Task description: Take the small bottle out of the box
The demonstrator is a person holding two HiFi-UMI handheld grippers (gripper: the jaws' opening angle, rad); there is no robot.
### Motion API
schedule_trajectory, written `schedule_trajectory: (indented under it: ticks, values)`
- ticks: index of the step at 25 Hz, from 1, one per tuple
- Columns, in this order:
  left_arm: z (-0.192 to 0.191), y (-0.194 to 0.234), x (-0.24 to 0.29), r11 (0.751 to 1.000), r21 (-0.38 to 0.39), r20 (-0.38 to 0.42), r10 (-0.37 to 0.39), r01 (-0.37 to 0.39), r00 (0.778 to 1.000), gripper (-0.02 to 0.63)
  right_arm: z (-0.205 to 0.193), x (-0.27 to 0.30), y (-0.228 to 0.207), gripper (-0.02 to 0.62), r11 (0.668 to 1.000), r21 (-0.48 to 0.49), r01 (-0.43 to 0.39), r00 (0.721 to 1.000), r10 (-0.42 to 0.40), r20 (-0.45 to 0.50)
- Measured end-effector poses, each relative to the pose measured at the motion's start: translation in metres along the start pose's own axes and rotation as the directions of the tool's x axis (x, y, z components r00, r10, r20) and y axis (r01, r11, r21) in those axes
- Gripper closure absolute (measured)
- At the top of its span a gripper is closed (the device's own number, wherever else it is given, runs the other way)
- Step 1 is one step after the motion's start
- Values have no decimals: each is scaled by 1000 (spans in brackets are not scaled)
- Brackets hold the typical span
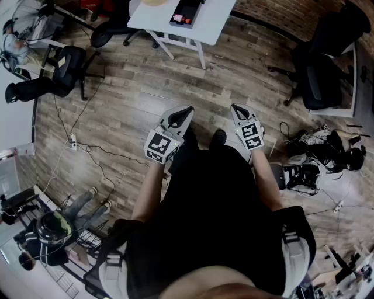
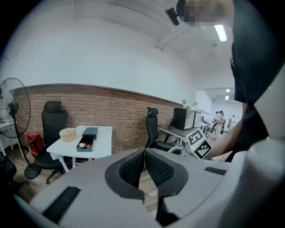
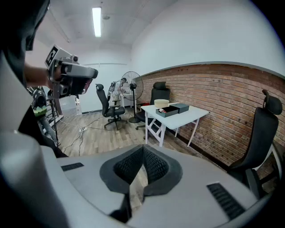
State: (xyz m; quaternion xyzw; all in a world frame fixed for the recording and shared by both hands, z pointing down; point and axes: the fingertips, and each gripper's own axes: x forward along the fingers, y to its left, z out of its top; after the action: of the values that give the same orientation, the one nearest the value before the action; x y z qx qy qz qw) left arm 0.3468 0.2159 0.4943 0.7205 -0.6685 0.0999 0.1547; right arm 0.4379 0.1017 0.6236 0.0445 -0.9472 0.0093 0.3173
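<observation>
The dark open box [image 1: 186, 11] lies on a white table [image 1: 204, 26] across the wooden floor, well ahead of both grippers. In the left gripper view the box [image 2: 87, 140] shows small red and white items inside; which of them is a bottle I cannot tell. The right gripper view shows the box [image 3: 171, 109] with its lid beside it. My left gripper [image 1: 186, 111] and right gripper [image 1: 238, 108] are held out side by side at waist height, far from the table. Both are shut with nothing between the pads [image 2: 133, 167] [image 3: 153, 164].
A round beige container [image 2: 67, 134] sits beside the box. Black office chairs [image 1: 64, 70] [image 1: 321, 76] stand left and right of the table, and a standing fan [image 3: 136, 84] is near it. Cables and a power strip [image 1: 73, 140] lie on the floor at left, gear [image 1: 315, 157] at right.
</observation>
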Motion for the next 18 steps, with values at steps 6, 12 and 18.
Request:
schedule_trajectory:
  ticks: [6, 12, 18]
  values:
    - [7, -2, 3, 1000, -7, 16, 24, -24, 1000, 581, -1, -13, -4, 598, 1000, -20, -7, 1000, 7, 6]
    - [15, 3, 1, 999, -2, 33, 36, -36, 999, 581, 6, -12, -10, 598, 1000, -25, 2, 1000, -2, -2]
    - [9, 22, -6, 1000, -17, 33, 20, -20, 999, 581, 25, 6, -2, 598, 999, -42, 1, 1000, -1, 0]
